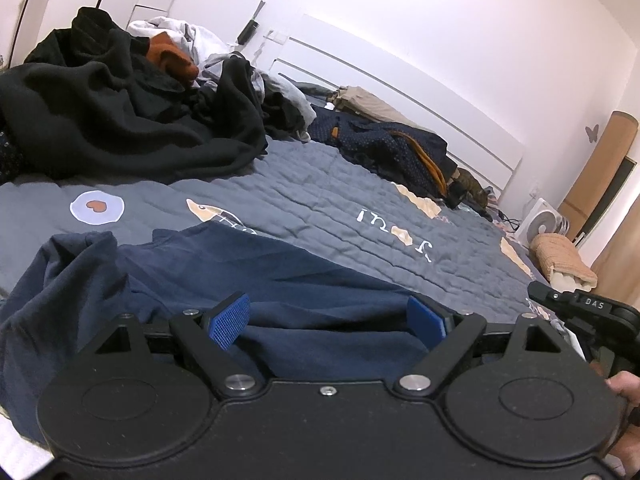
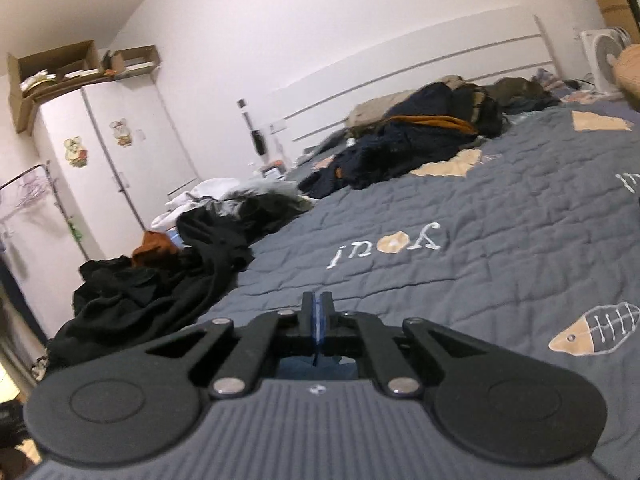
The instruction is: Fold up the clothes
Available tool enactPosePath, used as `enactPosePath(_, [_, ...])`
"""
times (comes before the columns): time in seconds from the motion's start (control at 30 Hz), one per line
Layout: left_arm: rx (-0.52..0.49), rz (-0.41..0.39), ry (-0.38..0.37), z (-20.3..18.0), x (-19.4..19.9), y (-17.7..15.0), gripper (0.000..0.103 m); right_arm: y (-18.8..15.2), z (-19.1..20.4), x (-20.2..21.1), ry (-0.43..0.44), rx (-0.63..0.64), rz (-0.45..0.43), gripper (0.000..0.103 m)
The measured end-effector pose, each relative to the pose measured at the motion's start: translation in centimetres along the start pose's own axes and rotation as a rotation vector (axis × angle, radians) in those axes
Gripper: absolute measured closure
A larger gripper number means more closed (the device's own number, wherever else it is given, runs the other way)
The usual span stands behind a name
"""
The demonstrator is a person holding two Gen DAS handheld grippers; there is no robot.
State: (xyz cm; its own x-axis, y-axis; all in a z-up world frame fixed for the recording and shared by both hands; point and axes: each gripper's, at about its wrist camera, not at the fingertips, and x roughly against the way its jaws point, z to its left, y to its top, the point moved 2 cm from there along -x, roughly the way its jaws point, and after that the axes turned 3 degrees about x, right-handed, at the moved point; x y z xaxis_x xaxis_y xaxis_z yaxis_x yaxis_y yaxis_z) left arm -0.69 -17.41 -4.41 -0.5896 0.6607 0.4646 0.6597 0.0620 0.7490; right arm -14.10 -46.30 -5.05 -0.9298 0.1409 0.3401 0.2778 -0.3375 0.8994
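A lived-in home bedroom.
A bed point(image 2: 500, 240) with a grey quilted cover and white headboard point(image 2: 400, 76), heaps of clothes point(image 1: 120, 120), a white wardrobe point(image 2: 120, 152) topped with cardboard boxes point(image 2: 56, 68).

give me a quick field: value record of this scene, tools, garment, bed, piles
left tool: open, pads either side of the navy fabric
right tool: shut; a blue sliver shows below its pads, what it is cannot be told
garment: navy garment, crumpled on the near bed edge
surface: grey quilt with fish and lettering
unfolded pile: black clothes with an orange item
second pile: dark clothes by the headboard
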Motion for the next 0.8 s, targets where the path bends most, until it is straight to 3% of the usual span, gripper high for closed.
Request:
enactPosePath(0.17, [-0.004,0.002,-0.001,0.1,-0.3,0.0,0.018,0.6,-0.5,0.3,0.055,0.003,0.023,0.097])
enactPosePath(0.27, [-0.004,0.004,-0.001,0.2,-0.4,0.0,0.018,-0.3,1.4,-0.6,0.079,0.063,0.065,0.084])
enactPosePath(0.33, [-0.002,0.007,-0.002,0.2,-0.4,0.0,0.018,-0.9,2.4,-1.2,0.089,0.092,0.084,0.069])
enactPosePath(0.43, [-0.001,0.008,-0.005,0.3,-0.3,0.0,0.018,-1.8,3.8,-2.0,0.110,0.135,0.105,0.059])
enactPosePath(0.8, [0.018,0.008,-0.002,0.7,-0.1,0.2,0.018,-4.8,7.0,-4.5,0.125,0.317,0.176,0.050])
